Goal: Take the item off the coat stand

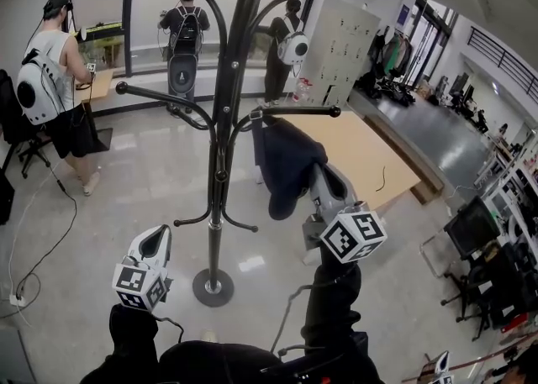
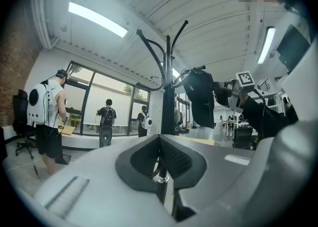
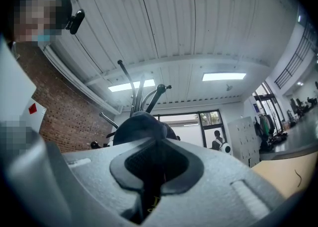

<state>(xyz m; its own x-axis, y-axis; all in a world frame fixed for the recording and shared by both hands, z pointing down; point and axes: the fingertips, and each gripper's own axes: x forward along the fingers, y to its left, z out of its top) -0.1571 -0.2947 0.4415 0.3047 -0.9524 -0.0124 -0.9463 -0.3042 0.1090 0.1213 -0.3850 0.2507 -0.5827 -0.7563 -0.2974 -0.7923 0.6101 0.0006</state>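
Observation:
A black coat stand point(image 1: 220, 122) with curved arms rises from a round base on the shiny floor. A dark navy garment point(image 1: 286, 164) hangs bunched just under the stand's right-hand arm; I cannot tell if it is still hooked on. My right gripper point(image 1: 324, 176) is shut on the garment's lower right side, and in the right gripper view dark cloth point(image 3: 139, 126) fills the jaws point(image 3: 156, 164) with the stand's arms point(image 3: 149, 99) behind. My left gripper point(image 1: 155, 244) is shut and holds nothing, low and left of the pole. In the left gripper view, the left gripper point(image 2: 161, 159) faces the stand point(image 2: 168, 97) and the garment point(image 2: 201, 97).
Three people with backpacks point(image 1: 183, 34) stand by the far windows. A low wooden platform point(image 1: 361, 155) lies behind the stand on the right. A black office chair point(image 1: 17, 134) and a floor cable point(image 1: 42, 248) are on the left. Desks and monitors point(image 1: 475, 223) crowd the right edge.

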